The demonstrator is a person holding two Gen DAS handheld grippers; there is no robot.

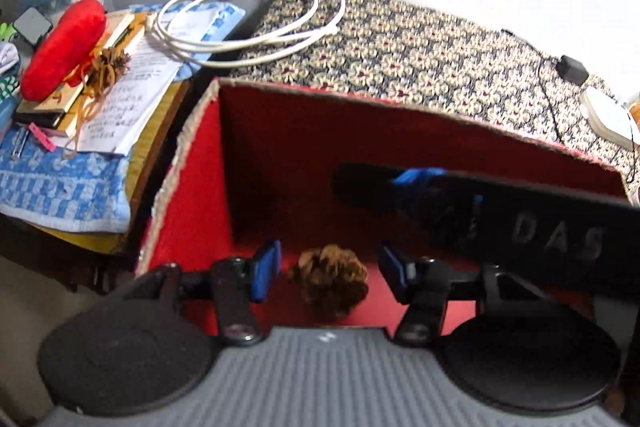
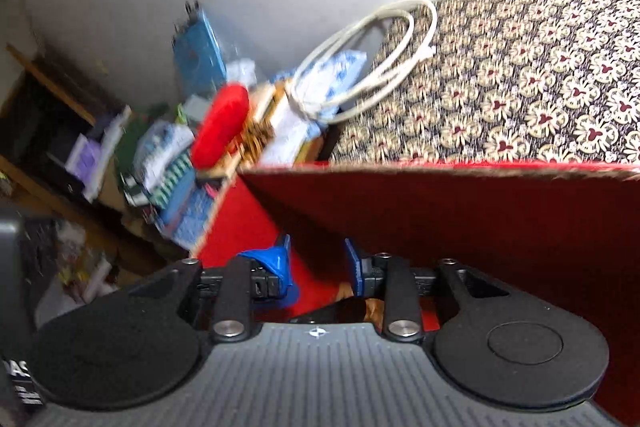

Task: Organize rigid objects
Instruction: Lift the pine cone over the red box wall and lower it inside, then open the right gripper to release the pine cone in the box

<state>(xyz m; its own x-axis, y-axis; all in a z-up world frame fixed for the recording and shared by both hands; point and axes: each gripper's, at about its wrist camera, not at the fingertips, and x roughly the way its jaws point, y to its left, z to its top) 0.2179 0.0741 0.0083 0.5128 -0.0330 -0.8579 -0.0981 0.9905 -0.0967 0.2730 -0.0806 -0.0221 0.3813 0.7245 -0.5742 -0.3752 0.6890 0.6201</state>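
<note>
A red-lined cardboard box (image 1: 320,131) stands open on the patterned cloth. A brown pine cone (image 1: 330,281) lies on the box floor between the blue pads of my left gripper (image 1: 328,273), which is open and does not touch it. My right gripper (image 2: 318,267) is open over the same box (image 2: 460,211); it crosses the left wrist view as a black bar (image 1: 500,211). A bit of brown shows below its pads (image 2: 374,307). A second pine cone (image 1: 110,65) lies on the papers at left, beside a red case (image 1: 64,47).
A white coiled cable (image 1: 248,23) lies behind the box on the patterned cloth (image 1: 420,55). Papers, books and a blue checked towel (image 1: 60,187) pile on the left table. A black adapter (image 1: 572,69) and a white device sit at far right.
</note>
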